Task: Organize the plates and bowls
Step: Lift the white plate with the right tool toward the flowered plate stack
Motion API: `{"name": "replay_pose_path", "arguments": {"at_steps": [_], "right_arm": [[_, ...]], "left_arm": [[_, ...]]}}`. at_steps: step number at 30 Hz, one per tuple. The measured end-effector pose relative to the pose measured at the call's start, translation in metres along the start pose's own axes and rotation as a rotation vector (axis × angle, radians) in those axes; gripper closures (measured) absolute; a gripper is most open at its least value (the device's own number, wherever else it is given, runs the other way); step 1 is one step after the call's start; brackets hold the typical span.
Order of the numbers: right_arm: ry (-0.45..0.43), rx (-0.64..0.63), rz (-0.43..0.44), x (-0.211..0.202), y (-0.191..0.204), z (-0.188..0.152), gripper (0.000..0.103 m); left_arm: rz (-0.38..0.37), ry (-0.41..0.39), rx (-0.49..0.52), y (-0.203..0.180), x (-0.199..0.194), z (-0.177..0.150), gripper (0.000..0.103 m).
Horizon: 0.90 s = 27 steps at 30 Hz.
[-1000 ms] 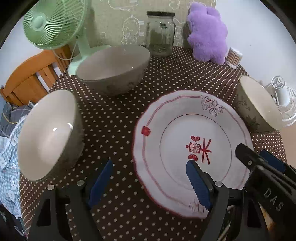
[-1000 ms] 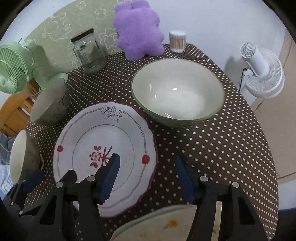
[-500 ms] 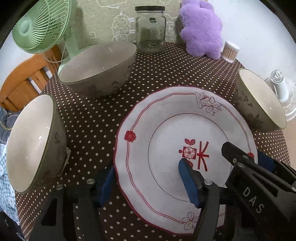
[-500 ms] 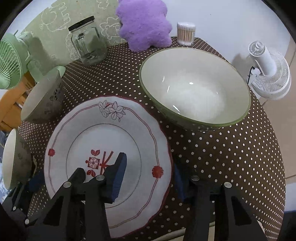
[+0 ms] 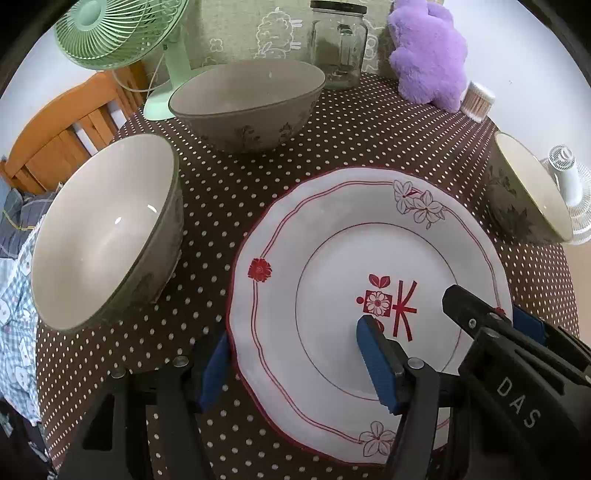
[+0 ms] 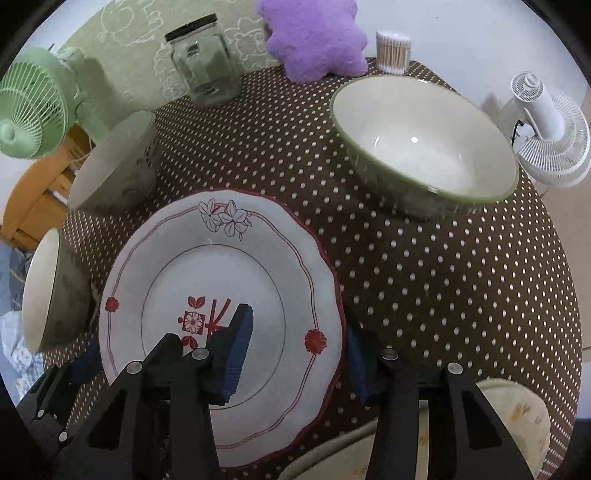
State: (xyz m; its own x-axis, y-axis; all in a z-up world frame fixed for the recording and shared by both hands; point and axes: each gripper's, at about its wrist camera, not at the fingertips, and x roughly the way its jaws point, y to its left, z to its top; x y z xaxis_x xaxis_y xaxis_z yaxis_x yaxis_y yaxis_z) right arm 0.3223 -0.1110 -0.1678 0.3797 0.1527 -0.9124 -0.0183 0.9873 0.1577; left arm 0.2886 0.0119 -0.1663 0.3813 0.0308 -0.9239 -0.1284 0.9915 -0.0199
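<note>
Gripping the plate by its left rim with the left tongs, pressing one blue pad on the white face beside the red flower mark and tucking the other half under the scalloped edge. Gripping the same plate by its right rim with the right tongs, laying the inner pad over the well near the red mark and hiding most of the outer pad behind the red-lined edge. Keeping the plate over the brown dotted cloth, facing up, between both pairs of tongs; not showing clearly whether resting on the cloth or raised off it. Showing a grey bowl just left of the plate, standing apart from its rim. Showing a second grey bowl beyond the plate on the far left, and a green-rimmed bowl beyond it on the far right. Showing a cream dish near the plate's right rim, on the near side. Farther beyond the plate, lining up a green fan, a glass jar, a purple plush toy and a tub of cotton swabs. Placing a white fan well to the right of the plate, off the cloth.
</note>
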Motion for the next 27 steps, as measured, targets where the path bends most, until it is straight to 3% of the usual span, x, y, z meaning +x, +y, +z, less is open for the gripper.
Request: {"name": "replay_pose_path", "arguments": {"at_steps": [17, 27], "right_arm": [[0.01, -0.013, -0.021, 0.019, 0.002, 0.022, 0.052], [0.002, -0.014, -0.018, 0.006, 0.01, 0.021, 0.052]], "left_arm": [[-0.013, -0.02, 0.008, 0.002, 0.01, 0.017, 0.034], [0.007, -0.019, -0.005, 0.006, -0.003, 0.014, 0.034]]}}
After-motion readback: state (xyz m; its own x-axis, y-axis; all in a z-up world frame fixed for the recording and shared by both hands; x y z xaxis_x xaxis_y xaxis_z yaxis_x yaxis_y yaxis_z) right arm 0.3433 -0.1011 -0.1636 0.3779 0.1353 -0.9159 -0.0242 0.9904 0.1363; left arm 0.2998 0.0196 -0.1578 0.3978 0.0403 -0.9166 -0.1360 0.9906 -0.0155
